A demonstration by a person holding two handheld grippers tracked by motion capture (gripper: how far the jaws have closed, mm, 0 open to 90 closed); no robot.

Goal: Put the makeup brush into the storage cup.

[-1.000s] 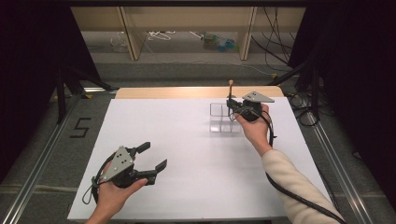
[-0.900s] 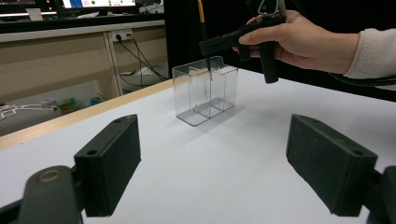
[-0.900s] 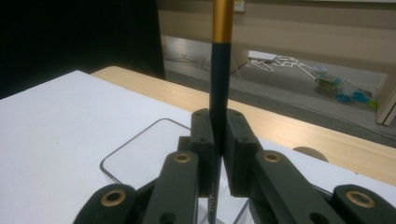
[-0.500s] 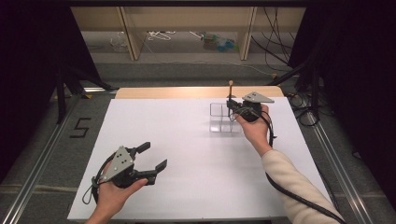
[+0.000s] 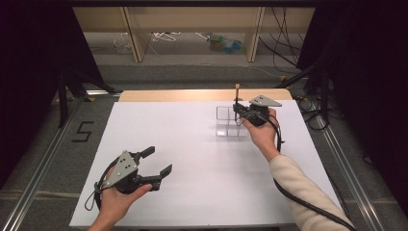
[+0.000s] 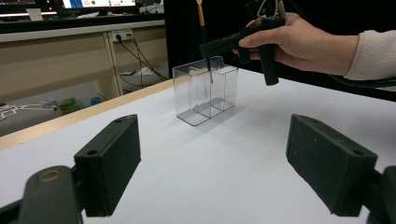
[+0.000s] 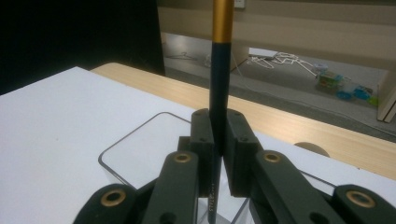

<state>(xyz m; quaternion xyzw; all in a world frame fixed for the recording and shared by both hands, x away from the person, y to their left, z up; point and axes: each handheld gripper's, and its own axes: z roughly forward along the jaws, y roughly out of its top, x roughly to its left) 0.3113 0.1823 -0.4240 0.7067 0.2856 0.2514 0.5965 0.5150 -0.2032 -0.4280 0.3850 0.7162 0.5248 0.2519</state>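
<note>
Nothing moves since earlier frame. My right gripper (image 5: 239, 109) fingers pinch brush (image 7: 217, 88) upright, tip inside clear organizer (image 6: 205, 93) far on counter (image 5: 202, 159). Left gripper (image 5: 156, 163) fingers spread, idle. Risk: tilted release snags divider, tips organizer.

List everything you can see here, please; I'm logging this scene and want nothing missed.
Organiser: one, clear plastic with compartments, on the far right part of the table.
Brush: one, dark handle with a gold band, upright, clamped over the organiser with its lower end inside it.
Table: one, white top with a wooden far edge.
Shelving: light wood, behind the table, with cables and small items on the floor.
Left gripper: black, jaws open, near the front left of the table.
Right gripper: black, shut on the brush.
Hands: two, one holding each gripper; cream sleeve on the right arm.
</note>
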